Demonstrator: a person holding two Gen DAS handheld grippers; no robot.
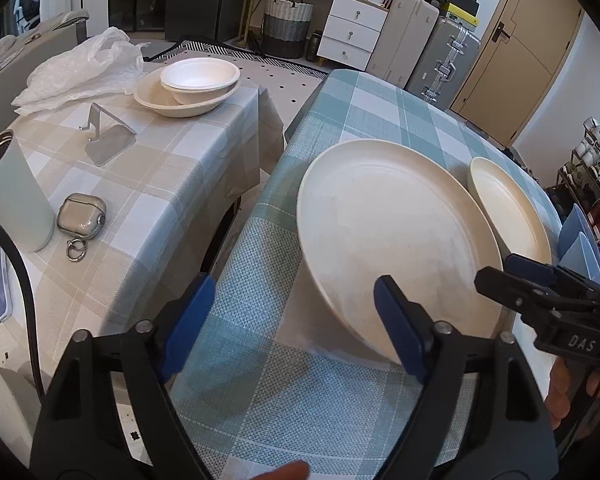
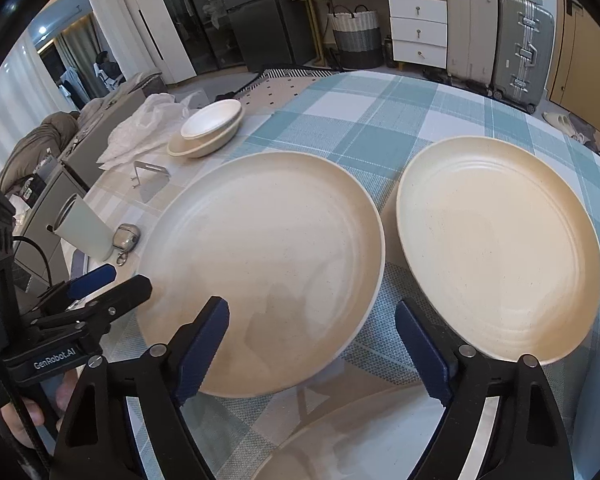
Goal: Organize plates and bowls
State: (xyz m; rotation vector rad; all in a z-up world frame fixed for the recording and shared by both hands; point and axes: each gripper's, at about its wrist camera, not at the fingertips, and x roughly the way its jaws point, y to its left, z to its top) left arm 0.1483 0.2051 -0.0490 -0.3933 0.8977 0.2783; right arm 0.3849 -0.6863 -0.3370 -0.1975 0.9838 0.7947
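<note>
Left plate (image 2: 268,276): lay flat on the teal-checked tablecloth (image 2: 364,120), just beside the right plate; the two rims were close, and whether they touched could not be told.
Right plate (image 2: 500,248): lay flat on the same cloth, ahead and to the right of the right gripper.
Third plate (image 2: 364,440): only its far rim showed, at the bottom of the right wrist view.
Stacked bowls (image 1: 188,88): a white bowl nested in a wider cream one, on the beige-checked side table (image 1: 148,208), well apart from both grippers.
Left gripper (image 1: 292,328): jaws spread wide, empty; its right finger overlapped the near rim of the left plate in view, contact not certain.
Right gripper (image 2: 312,344): jaws spread wide, empty; the near edge of the left plate and the gap between the plates lay between its fingers.
Governing relation: the left plate lay directly ahead of both grippers, each at its near rim; round, so no long axis.
Appearance: cream, matte, faintly speckled plates with low raised rims and faint concentric rings.
Judgement: stacking one plate on the other looked the likely next step; a rim pinch would be needed.
</note>
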